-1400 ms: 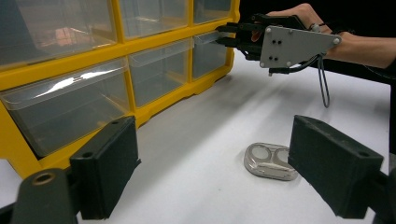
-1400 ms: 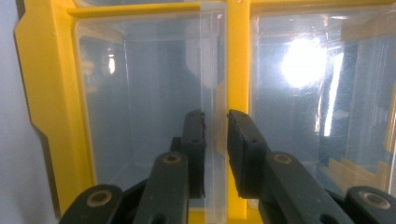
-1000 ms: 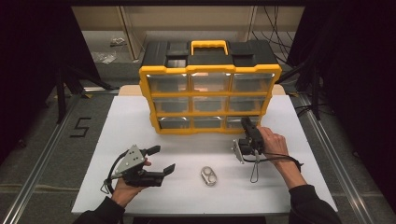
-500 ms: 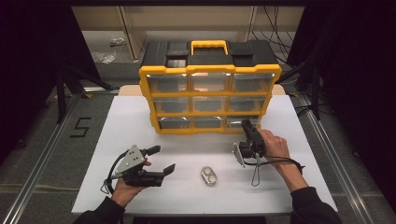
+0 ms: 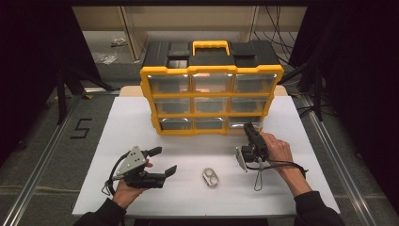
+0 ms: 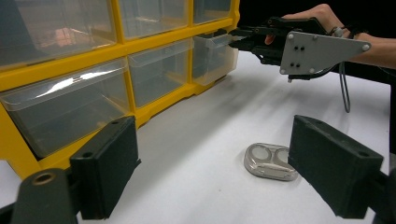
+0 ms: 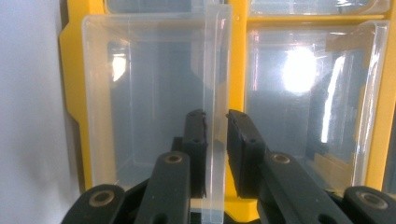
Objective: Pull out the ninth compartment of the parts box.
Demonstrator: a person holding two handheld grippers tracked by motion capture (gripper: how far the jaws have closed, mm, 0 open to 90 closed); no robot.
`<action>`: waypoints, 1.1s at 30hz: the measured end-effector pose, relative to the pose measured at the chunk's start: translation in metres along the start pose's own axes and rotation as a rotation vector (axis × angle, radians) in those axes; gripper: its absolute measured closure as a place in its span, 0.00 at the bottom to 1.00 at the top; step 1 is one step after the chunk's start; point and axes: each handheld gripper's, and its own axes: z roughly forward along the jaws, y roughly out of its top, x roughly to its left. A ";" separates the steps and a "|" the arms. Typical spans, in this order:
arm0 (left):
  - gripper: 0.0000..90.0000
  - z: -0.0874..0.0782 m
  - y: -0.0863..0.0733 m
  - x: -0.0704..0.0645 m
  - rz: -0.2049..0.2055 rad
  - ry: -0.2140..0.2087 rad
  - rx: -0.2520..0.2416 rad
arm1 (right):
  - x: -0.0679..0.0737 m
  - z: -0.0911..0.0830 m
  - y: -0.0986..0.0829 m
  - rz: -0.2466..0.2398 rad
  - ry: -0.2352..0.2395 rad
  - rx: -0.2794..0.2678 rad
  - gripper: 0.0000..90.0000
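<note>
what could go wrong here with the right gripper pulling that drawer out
The right gripper pinches only the thin clear lip of the bottom-right drawer, so its fingers could slip off. A hard pull might drag the yellow organizer across the table, since nothing braces it. The left gripper hangs open by the metal case.

The clear plastic drawer (image 6: 213,56) at the yellow cabinet's (image 5: 211,101) bottom right sits pulled partway out, its front lip pinched.
</note>
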 end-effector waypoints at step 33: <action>0.17 0.000 0.000 0.001 -0.002 0.001 0.001 | -0.001 -0.018 0.001 -0.004 0.016 -0.022 0.88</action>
